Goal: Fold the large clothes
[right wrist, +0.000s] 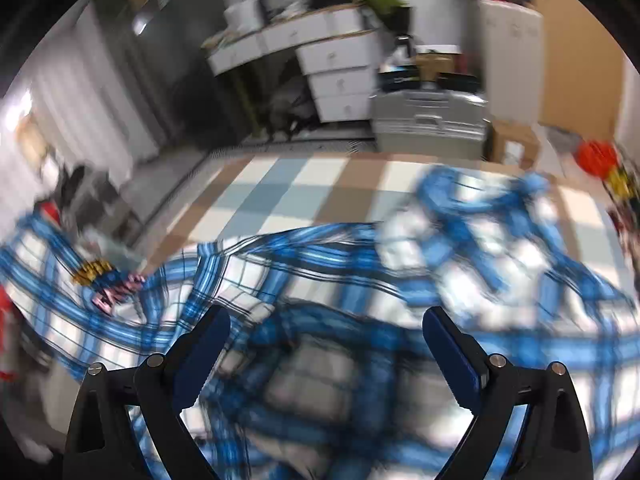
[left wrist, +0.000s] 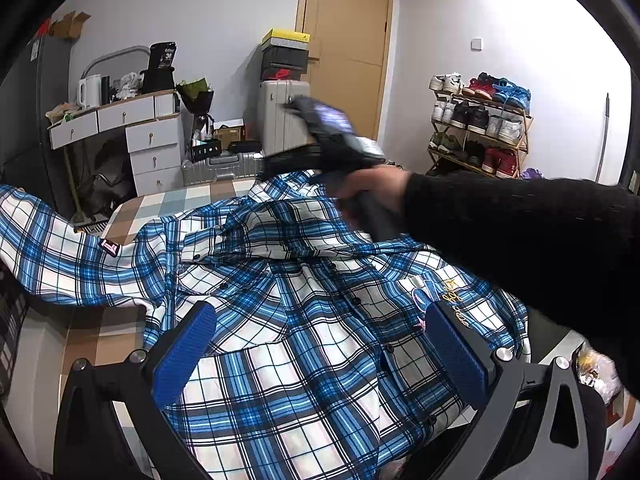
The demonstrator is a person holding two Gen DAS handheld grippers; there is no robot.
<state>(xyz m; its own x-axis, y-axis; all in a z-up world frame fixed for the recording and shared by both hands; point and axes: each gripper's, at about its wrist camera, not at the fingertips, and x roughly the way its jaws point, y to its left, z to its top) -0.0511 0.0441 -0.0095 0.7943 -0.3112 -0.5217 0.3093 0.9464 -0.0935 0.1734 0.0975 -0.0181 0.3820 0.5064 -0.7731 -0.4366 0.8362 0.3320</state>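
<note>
**Shirt spread beneath both tongs, sleeve trailing to the left**

The blue, white and black plaid cotton shirt [left wrist: 304, 320] is seen lying front-up, crumpled, on the bed with the checked beige, blue and white cover [left wrist: 176, 200]. Its long sleeve [left wrist: 52, 236] is stretched toward the left edge of the left wrist frame. The left tongs [left wrist: 320, 352] are held wide over the lower placket, nothing pinched. The right tongs [right wrist: 326, 354], gripped by a hand [left wrist: 372, 192] near the collar at frame centre, are also spread wide and empty. The left tongs are judged nearer the sleeve
</note>
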